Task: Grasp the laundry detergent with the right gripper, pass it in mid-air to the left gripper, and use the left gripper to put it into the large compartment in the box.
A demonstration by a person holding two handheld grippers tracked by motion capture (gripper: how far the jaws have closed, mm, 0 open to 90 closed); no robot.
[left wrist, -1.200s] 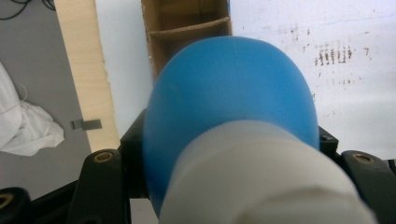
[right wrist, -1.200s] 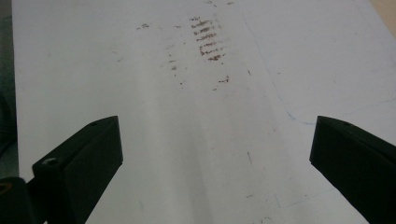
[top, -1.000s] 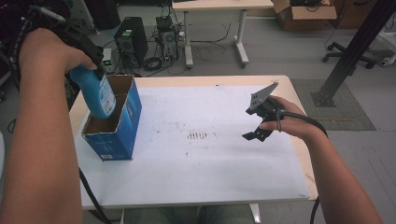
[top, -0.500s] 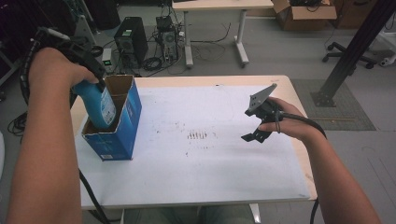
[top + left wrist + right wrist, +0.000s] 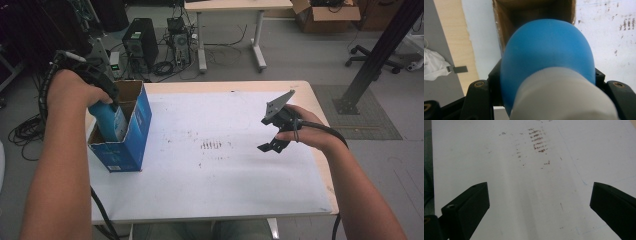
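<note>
A blue bottle (image 5: 106, 121) with a white label is clamped between the jaws of my left gripper (image 5: 109, 104), which is shut on it. The bottle hangs partly inside an open blue cardboard box (image 5: 126, 150) at the table's left side. In the left gripper view the bottle's rounded blue end (image 5: 546, 47) points into the box's brown interior (image 5: 531, 12). My right gripper (image 5: 270, 132) hovers over the right part of the white tabletop (image 5: 210, 180). Its jaws stand wide apart with nothing between them (image 5: 539, 202).
Brown smudges (image 5: 212, 145) mark the middle of the white sheet. Beyond the table's far edge are a computer tower (image 5: 139, 42), floor cables, another desk (image 5: 227, 6) and a cardboard box (image 5: 325, 12). A black post (image 5: 380, 50) rises at the right.
My left hand has come down, and the blue bottle has sunk from above the box's rim into the box. The right hand has stayed where it was.
</note>
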